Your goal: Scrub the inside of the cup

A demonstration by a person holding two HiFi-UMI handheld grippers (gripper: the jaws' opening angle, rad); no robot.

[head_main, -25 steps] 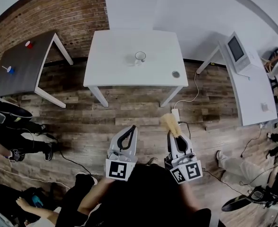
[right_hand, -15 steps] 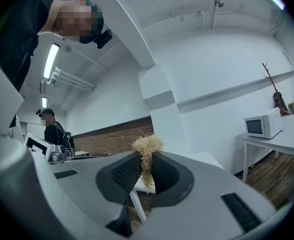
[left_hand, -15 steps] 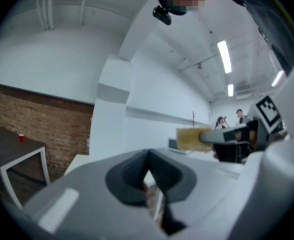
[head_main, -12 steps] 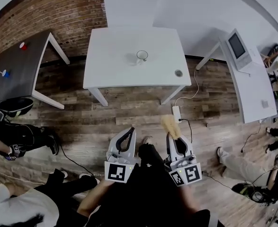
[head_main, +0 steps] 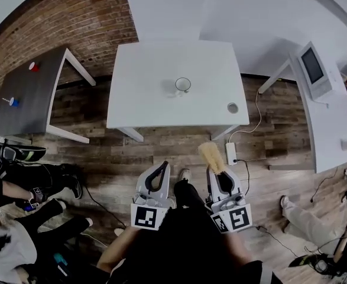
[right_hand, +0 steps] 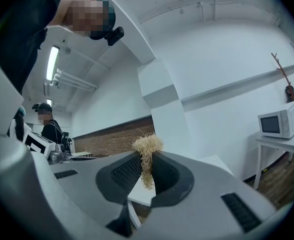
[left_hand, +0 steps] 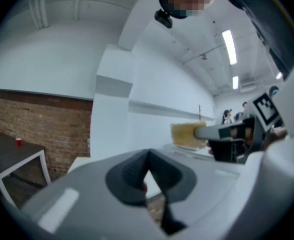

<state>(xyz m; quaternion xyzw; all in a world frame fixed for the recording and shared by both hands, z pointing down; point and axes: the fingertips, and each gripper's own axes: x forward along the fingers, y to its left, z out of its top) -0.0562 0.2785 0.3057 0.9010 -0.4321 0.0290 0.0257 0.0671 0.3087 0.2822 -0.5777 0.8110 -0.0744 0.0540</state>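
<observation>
My right gripper is clamped on the straw-coloured fibre scrubber; my left gripper is fully closed and empty. The glass cup stands upright on the white worktop (well apart from both grippers).

Clear cup upright on table

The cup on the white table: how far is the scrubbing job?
Done: right claw grips the fibre scrubber. In hand: nothing more; the cup stands untouched on the white table, far off. Remaining: take it with the shut, empty left claw, scrub inside.
</observation>
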